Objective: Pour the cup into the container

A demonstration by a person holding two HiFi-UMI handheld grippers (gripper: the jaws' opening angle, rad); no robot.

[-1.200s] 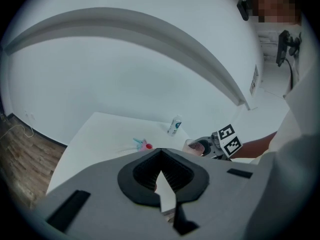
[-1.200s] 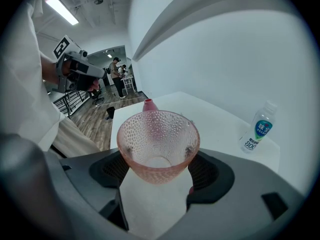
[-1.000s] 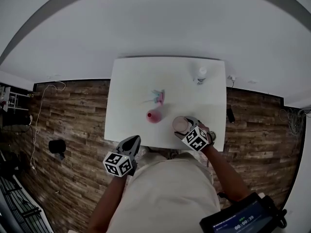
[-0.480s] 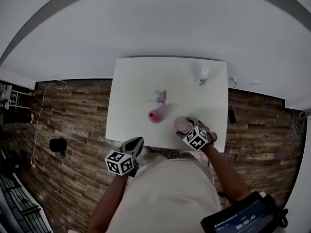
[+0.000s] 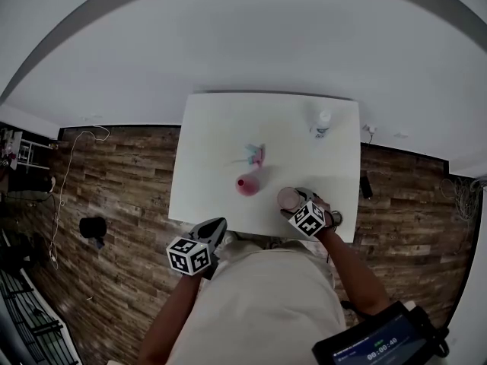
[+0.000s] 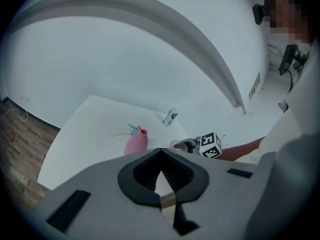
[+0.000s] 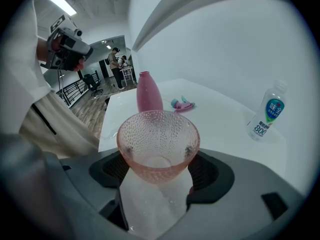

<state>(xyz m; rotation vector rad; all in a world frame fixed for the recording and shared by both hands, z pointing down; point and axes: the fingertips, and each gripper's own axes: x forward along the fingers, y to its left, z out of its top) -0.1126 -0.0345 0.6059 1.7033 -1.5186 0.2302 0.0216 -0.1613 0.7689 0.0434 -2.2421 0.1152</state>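
Cup [image 7: 158,134] stays pinched by right hand-held gripper [image 7: 159,170] — left hand-held gripper [image 6: 161,179] pressed together.

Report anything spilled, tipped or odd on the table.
Nothing spilled that I can see. The cup sits upright in the right gripper; the vase and bottle stand too. Only a small teal-and-pink item lies flat near the vase.

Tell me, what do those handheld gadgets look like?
The left claw and right claw each have a grey body, black ribbed pads and a white cube with black square markers. The person wears a pale beige top.
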